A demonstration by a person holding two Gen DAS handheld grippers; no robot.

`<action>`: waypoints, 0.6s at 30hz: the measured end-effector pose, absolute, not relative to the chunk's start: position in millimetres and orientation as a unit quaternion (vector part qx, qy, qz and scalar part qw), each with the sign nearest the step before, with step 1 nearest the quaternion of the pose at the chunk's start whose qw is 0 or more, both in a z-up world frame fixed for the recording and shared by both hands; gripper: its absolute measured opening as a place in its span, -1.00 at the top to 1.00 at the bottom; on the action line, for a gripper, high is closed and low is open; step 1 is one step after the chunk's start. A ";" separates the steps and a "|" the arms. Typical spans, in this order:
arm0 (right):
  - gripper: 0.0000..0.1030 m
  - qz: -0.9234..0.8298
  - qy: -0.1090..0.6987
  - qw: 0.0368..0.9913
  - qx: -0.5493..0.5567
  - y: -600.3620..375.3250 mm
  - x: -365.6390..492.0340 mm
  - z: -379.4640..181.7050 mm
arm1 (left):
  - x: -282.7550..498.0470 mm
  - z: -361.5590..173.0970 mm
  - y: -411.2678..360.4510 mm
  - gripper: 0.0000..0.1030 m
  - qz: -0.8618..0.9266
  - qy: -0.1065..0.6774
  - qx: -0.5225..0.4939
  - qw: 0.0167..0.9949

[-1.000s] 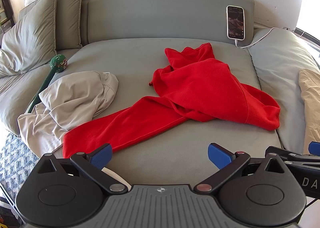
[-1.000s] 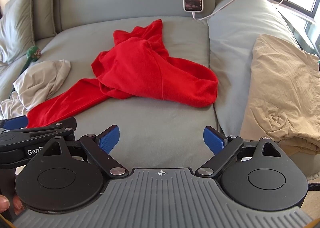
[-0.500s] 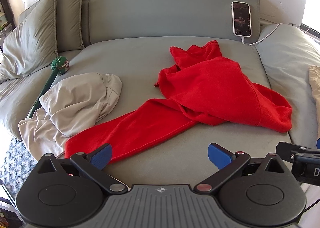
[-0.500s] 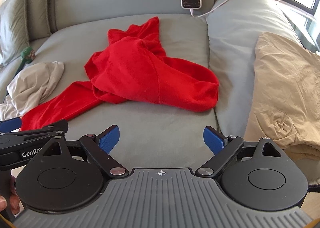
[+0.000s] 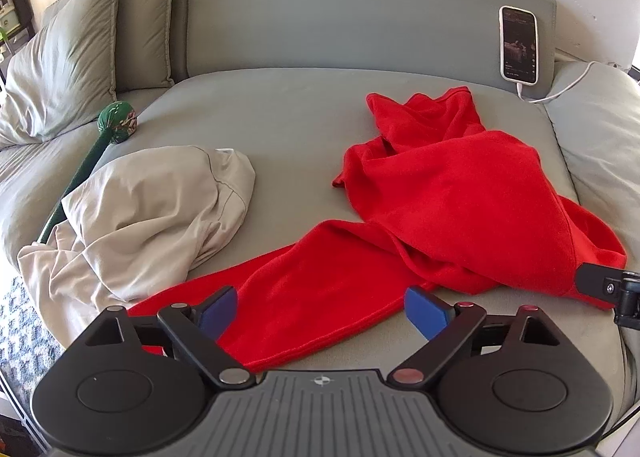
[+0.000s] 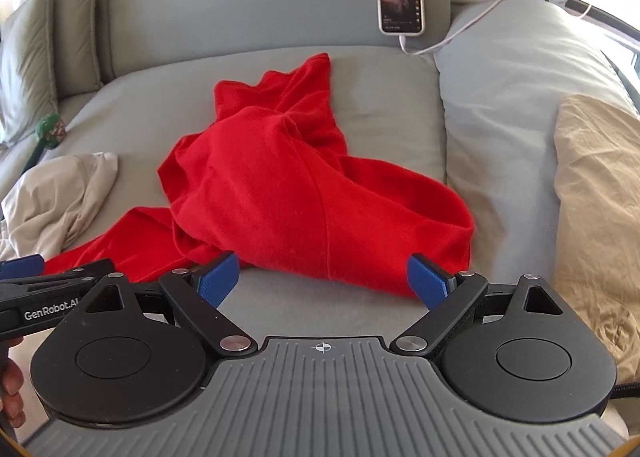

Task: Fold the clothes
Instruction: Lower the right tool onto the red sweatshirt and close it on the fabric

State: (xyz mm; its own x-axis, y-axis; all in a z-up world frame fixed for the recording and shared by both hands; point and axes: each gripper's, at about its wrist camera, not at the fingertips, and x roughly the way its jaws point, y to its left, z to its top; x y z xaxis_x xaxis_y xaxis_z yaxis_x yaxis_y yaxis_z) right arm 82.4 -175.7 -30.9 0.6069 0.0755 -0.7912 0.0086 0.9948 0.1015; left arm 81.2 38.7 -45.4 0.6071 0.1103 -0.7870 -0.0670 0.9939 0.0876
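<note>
A crumpled red garment [image 5: 448,201] lies on the grey bed [image 5: 280,117], one long part stretching toward the front left; it also shows in the right wrist view [image 6: 280,193]. My left gripper [image 5: 322,311] is open and empty, its blue pads just above the garment's near long part. My right gripper [image 6: 324,283] is open and empty, its pads at the near edge of the red bunch. A beige garment [image 5: 152,213] lies heaped at the left. A tan garment [image 6: 596,193] lies on the right.
A phone [image 5: 519,44] on a white cable leans against the headboard. A green stick toy [image 5: 108,137] lies at the left beside the grey pillows [image 5: 60,65]. A grey pillow [image 6: 512,97] lies at the right. A patterned rug [image 5: 20,329] is below the bed's left edge.
Both grippers have moved forward toward the red garment, which now reaches between their pads. Both stay open. The clothes have not moved.
</note>
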 end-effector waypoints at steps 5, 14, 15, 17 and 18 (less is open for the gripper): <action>-0.71 0.035 0.427 0.902 0.046 -170.4 111.5 -40.9 | 93.4 -50.6 49.4 -0.62 0.055 0.446 0.016 0.893; -0.35 0.119 0.401 0.906 -0.071 -130.7 101.2 -56.0 | 99.4 -60.6 60.2 -0.65 0.065 0.457 0.007 0.887; -0.35 0.119 0.405 0.903 -0.077 -128.6 102.2 -58.4 | 98.4 -61.7 60.8 -0.72 0.068 0.458 0.006 0.886; -0.35 0.113 0.412 0.900 -0.084 -127.1 105.9 -61.8 | 95.4 -62.5 61.9 -0.78 0.071 0.457 0.006 0.887; -0.37 0.109 0.416 0.899 -0.088 -126.6 108.1 -63.3 | 93.9 -62.7 62.5 -0.79 0.073 0.457 0.006 0.887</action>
